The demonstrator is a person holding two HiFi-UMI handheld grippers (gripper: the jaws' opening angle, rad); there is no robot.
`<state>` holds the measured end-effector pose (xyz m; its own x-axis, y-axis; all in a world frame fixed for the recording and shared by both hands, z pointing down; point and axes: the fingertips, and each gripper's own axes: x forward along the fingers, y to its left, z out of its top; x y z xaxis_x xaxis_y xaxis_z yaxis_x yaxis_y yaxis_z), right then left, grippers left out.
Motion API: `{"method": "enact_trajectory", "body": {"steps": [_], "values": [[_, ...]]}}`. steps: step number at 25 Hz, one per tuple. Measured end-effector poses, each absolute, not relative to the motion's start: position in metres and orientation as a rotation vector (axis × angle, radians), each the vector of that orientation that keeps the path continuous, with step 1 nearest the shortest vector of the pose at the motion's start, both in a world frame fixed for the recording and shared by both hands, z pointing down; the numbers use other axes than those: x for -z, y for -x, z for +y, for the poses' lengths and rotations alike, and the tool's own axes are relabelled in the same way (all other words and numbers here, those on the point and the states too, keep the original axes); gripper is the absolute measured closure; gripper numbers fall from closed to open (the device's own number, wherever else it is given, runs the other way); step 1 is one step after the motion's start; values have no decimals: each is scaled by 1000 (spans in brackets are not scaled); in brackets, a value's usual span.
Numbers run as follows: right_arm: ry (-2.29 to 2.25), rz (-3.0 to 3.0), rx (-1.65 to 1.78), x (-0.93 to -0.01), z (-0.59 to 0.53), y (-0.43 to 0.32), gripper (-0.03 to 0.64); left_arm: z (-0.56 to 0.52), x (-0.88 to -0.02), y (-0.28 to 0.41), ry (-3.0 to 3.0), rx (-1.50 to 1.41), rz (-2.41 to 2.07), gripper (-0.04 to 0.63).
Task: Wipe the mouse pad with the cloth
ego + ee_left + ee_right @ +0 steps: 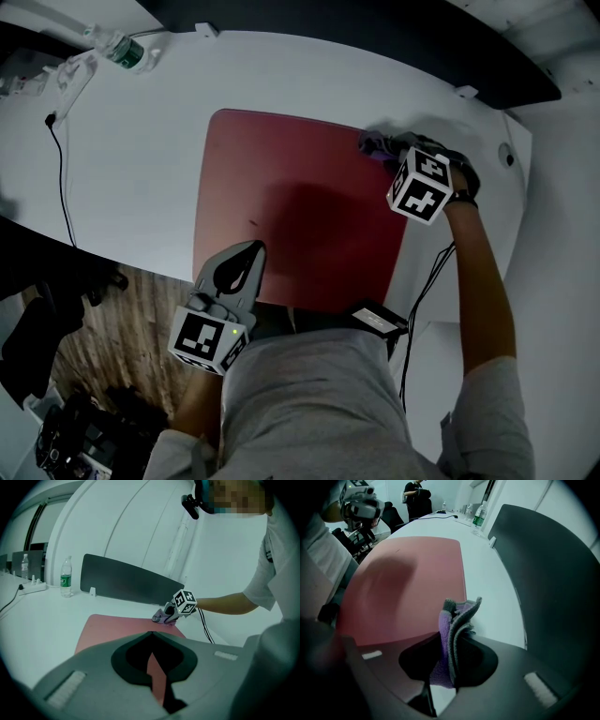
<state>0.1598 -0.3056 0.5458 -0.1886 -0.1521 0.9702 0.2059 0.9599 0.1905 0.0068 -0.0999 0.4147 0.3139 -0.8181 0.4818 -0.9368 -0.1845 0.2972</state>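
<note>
A dark red mouse pad (300,216) lies in the middle of the white table (131,159). At the pad's far right corner, my right gripper (394,148) is shut on a purple and grey cloth (375,142), which touches the pad. In the right gripper view the folded cloth (457,620) stands up between the jaws, with the pad (408,578) beyond it. My left gripper (253,246) hovers at the pad's near left edge, shut and holding nothing. The left gripper view looks across the pad (112,627) to the cloth (159,617).
A water bottle (122,49) and a power strip (37,80) sit at the far left, with a black cable (61,178) trailing off the edge. A dark divider panel (375,37) borders the back. A black device (378,319) with a cord lies at the front edge.
</note>
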Motion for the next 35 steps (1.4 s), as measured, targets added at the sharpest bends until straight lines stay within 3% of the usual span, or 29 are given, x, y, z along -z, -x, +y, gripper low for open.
{"method": "enact_trajectory", "body": {"steps": [35], "values": [[-47, -1745, 190, -552, -88, -189, 523, 24, -403, -10, -2282, -367, -1308, 575]]}}
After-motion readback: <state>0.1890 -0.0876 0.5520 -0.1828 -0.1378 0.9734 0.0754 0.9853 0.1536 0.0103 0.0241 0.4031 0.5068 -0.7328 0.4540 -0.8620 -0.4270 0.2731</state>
